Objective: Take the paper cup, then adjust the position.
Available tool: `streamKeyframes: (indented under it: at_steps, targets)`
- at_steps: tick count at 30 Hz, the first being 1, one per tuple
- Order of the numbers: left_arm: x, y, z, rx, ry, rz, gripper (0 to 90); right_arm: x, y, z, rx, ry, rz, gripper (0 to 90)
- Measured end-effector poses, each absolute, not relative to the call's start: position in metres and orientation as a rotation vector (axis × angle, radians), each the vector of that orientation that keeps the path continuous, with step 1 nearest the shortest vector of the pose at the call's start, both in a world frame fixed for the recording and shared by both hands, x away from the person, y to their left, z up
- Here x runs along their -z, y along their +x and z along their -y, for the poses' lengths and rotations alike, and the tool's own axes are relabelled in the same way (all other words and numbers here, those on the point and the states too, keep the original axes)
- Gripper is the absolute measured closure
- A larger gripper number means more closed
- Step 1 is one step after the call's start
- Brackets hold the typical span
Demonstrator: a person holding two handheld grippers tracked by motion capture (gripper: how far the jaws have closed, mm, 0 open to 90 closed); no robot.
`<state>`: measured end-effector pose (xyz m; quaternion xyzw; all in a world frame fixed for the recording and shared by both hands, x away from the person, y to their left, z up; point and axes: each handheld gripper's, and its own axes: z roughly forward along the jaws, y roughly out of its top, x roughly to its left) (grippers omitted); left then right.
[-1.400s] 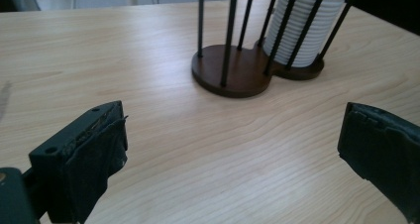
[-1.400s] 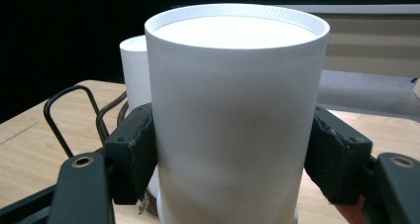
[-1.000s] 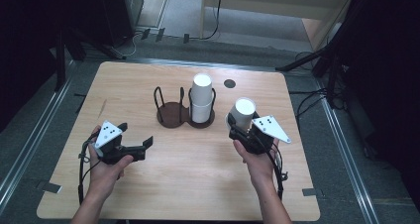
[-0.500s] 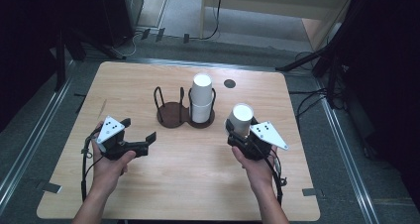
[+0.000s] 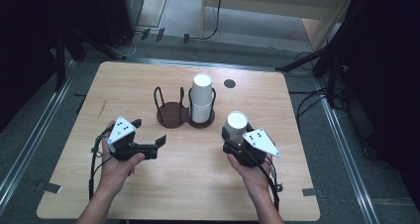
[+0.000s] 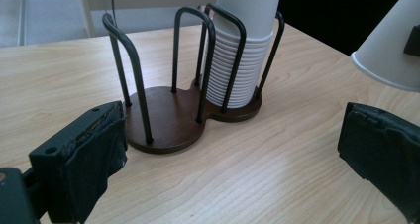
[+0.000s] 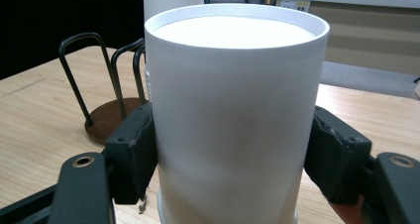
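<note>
The right gripper [image 5: 236, 140] is clamped on a white paper cup [image 5: 236, 127], its two black pads pressing the cup's wall from either side; in the right gripper view the cup [image 7: 233, 120] stands upside down between them, base uppermost, with the pads low on the wall toward the mouth end. It sits over the near right part of the table [image 5: 198, 194], just right of and nearer than the cup holder [image 5: 184, 116].

The cup looks light and thin-walled, so it should lift with almost no effort but will dent or go oval under a hard squeeze. The smooth wall tapers, so it could slip. The stiffest places to hold are judged to be close to the rolled rim or close to the base disc; the middle of the wall gives most.

The left gripper [image 5: 161, 143] hangs with its jaws wide apart and nothing between them, over the near left of the table, pointing toward the holder.

Farther off, the holder's right bay carries a stack of cups [image 5: 201, 99] inside black wire loops; the left bay is bare wood.
</note>
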<state>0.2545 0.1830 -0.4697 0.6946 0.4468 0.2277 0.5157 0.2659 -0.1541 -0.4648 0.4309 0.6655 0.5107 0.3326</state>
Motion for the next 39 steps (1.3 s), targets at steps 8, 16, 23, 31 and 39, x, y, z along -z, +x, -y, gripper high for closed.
streamKeyframes:
  at_steps: [8,16,23,31,39]
  targets:
    - [0.469,0.253,-0.182,-0.517,1.677,-1.063,0.0,0.471,0.264,0.151,-1.326,1.124,-1.754,28.5]
    - [0.464,0.251,-0.183,-0.506,1.665,-1.048,0.0,0.471,0.262,0.144,-1.318,1.096,-1.755,28.5]
    - [0.461,0.249,-0.178,-0.491,1.671,-1.027,0.0,0.474,0.261,0.136,-1.289,1.054,-1.774,28.6]
    - [0.458,0.247,-0.167,-0.461,1.685,-0.996,0.0,0.478,0.257,0.123,-1.263,0.985,-1.800,28.8]
    - [0.457,0.247,-0.159,-0.402,1.712,-0.961,0.0,0.481,0.251,0.114,-1.213,0.897,-1.808,29.0]
